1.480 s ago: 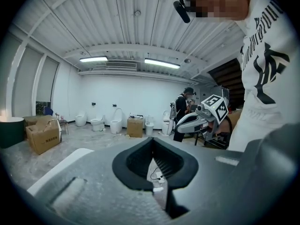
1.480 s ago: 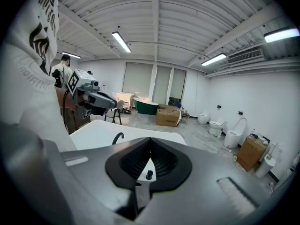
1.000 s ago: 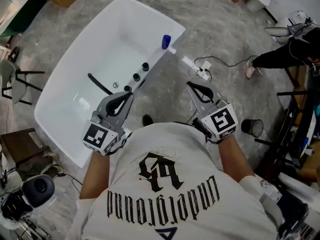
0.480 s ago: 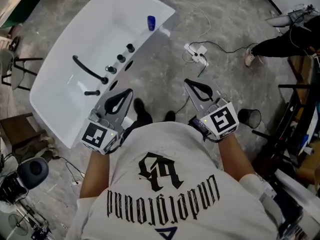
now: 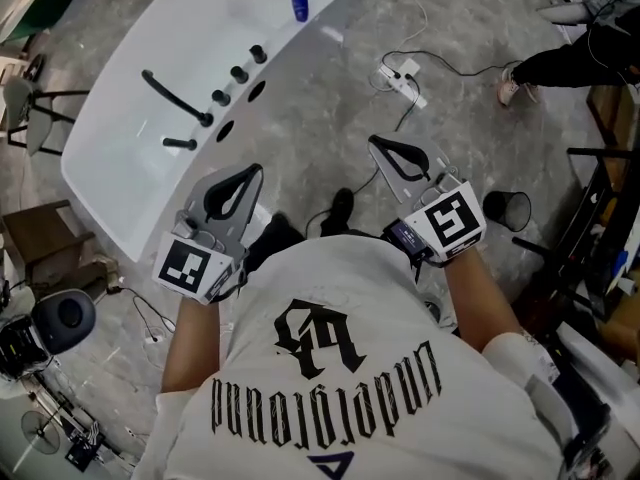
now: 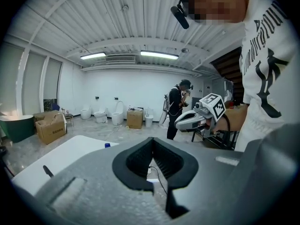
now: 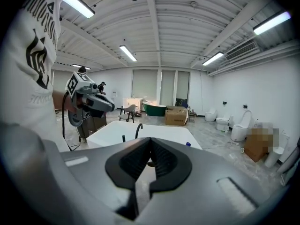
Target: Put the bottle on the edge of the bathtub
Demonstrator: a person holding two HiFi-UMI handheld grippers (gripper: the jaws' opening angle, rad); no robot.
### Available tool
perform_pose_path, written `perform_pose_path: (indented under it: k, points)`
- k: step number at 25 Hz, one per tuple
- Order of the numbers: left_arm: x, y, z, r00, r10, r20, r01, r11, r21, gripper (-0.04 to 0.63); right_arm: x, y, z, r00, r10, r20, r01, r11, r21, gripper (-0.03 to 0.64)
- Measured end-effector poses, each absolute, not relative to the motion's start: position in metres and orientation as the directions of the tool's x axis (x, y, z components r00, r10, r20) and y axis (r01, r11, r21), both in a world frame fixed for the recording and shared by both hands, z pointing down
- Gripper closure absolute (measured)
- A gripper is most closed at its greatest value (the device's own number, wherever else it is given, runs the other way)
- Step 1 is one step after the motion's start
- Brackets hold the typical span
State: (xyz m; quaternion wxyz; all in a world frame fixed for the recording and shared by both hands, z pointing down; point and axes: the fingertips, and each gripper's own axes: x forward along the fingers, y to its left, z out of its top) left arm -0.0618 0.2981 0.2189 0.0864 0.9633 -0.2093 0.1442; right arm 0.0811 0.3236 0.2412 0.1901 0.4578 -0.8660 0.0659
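A small blue bottle (image 5: 300, 5) stands on the rim of the white bathtub (image 5: 120, 183) at the top left of the head view, far from both grippers. My left gripper (image 5: 248, 171) and right gripper (image 5: 381, 144) are held in front of the person's chest, both shut with nothing between the jaws. In the left gripper view the bottle's blue cap (image 6: 107, 145) shows beyond the jaws, on the bathtub (image 6: 65, 157). In the right gripper view the bottle (image 7: 188, 144) sits at the right of the bathtub (image 7: 161, 131).
A black faucet (image 5: 176, 99) and black knobs (image 5: 239, 73) sit on the tub rim. A power strip with cables (image 5: 401, 76) lies on the floor, a black bin (image 5: 510, 208) stands at right, another person's shoe (image 5: 510, 88) beyond. Cardboard boxes (image 6: 50, 128) and toilets stand farther off.
The bathtub and bottle have slid up and away in the head view as the person stepped back. Both grippers stayed shut and empty near the chest.
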Motion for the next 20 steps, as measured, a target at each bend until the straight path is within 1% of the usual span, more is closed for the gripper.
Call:
perform_pose_path:
  k: [5, 15, 20]
  points:
    - [-0.093, 0.323, 0.216, 0.894, -0.344, 0.287, -0.389, -0.915, 0.113, 0.589, 0.047, 0.354, 0.239, -0.474, -0.788, 0.394, -0.836, 0.542, 0.078, 0.615]
    - [-0.203, 0.383, 0.211, 0.919, -0.295, 0.260, -0.333, -0.936, 0.115, 0.589, -0.069, 0.424, 0.229, -0.429, -0.814, 0.391, -0.865, 0.495, 0.083, 0.615]
    - [-0.241, 0.401, 0.212, 0.928, -0.282, 0.245, -0.315, -0.942, 0.112, 0.589, -0.114, 0.449, 0.229, -0.420, -0.820, 0.389, -0.868, 0.488, 0.091, 0.615]
